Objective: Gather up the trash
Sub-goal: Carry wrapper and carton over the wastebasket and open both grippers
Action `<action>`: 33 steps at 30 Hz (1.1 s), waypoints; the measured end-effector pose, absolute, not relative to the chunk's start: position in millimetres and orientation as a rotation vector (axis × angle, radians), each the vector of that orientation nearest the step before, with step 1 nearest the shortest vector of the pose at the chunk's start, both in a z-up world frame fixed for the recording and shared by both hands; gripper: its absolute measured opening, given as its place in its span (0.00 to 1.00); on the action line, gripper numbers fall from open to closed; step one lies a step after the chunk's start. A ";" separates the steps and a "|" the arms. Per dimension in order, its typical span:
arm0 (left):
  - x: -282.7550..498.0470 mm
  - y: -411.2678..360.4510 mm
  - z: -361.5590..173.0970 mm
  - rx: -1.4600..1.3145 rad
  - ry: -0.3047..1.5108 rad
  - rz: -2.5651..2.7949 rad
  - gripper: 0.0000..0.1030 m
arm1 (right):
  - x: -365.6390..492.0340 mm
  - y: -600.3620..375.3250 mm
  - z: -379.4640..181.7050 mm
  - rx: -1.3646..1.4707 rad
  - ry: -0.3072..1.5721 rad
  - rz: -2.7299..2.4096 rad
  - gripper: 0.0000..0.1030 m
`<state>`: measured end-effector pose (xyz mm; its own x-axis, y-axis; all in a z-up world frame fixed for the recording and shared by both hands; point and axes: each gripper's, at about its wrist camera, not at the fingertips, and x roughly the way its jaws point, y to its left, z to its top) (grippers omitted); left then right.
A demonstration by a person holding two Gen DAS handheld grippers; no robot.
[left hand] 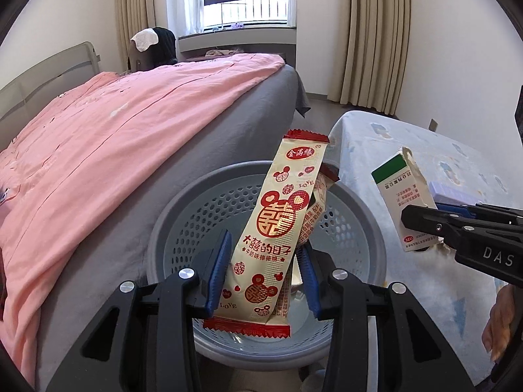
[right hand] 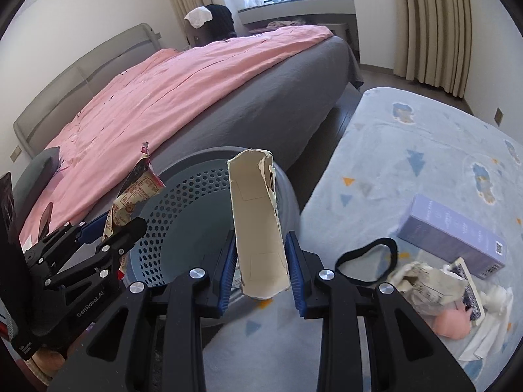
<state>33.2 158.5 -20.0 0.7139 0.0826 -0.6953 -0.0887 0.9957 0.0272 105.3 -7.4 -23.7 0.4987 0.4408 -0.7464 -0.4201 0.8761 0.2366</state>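
Observation:
My left gripper (left hand: 264,248) is shut on a cream and red snack wrapper (left hand: 278,225) and holds it upright over the grey perforated waste basket (left hand: 186,202). The wrapper also shows in the right wrist view (right hand: 130,196), beside the basket (right hand: 183,196). My right gripper (right hand: 261,248) is shut on a torn medicine box (right hand: 258,222), held at the basket's right rim over the table edge. The box shows white and green in the left wrist view (left hand: 405,202). More trash lies on the table: crumpled paper (right hand: 425,284) and white tissue (right hand: 490,323).
A bed with a pink cover (left hand: 108,137) runs along the left, close to the basket. A table with a light blue cloth (right hand: 425,150) is on the right, with a purple box (right hand: 454,235), a black hair band (right hand: 366,261) and a pink object (right hand: 454,323).

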 end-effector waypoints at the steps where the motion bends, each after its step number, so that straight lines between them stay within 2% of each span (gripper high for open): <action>1: 34.0 161.6 -22.6 -0.009 0.777 0.101 0.38 | 107.8 -1.4 -26.9 0.017 0.918 0.528 0.30; 11: 43.4 183.3 -40.8 -0.046 0.828 0.161 0.39 | 122.8 21.6 -49.8 -0.006 0.974 0.565 0.30; 14: 43.7 185.0 -40.6 -0.050 0.827 0.174 0.44 | 121.7 20.6 -49.2 -0.003 0.968 0.565 0.31; 15: 43.3 184.9 -40.5 -0.048 0.826 0.179 0.52 | 120.9 20.3 -48.5 -0.003 0.964 0.564 0.34; 16: 43.5 184.8 -40.2 -0.046 0.823 0.183 0.53 | 119.6 19.6 -47.5 -0.002 0.957 0.561 0.38; 23: 44.1 188.1 -41.7 -0.040 0.830 0.214 0.53 | 116.3 18.9 -43.3 -0.004 0.940 0.560 0.42; 26: 43.2 189.9 -41.6 -0.041 0.827 0.231 0.59 | 116.6 20.4 -43.3 -0.008 0.944 0.564 0.42; 33: 41.8 188.7 -39.4 -0.025 0.817 0.259 0.61 | 112.8 22.1 -43.2 -0.016 0.937 0.558 0.44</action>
<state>41.8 188.7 -39.4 0.6545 0.2188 -0.7237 -0.2379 0.9682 0.0775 112.8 22.1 -43.2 0.4617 0.4467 -0.7663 -0.4604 0.8591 0.2235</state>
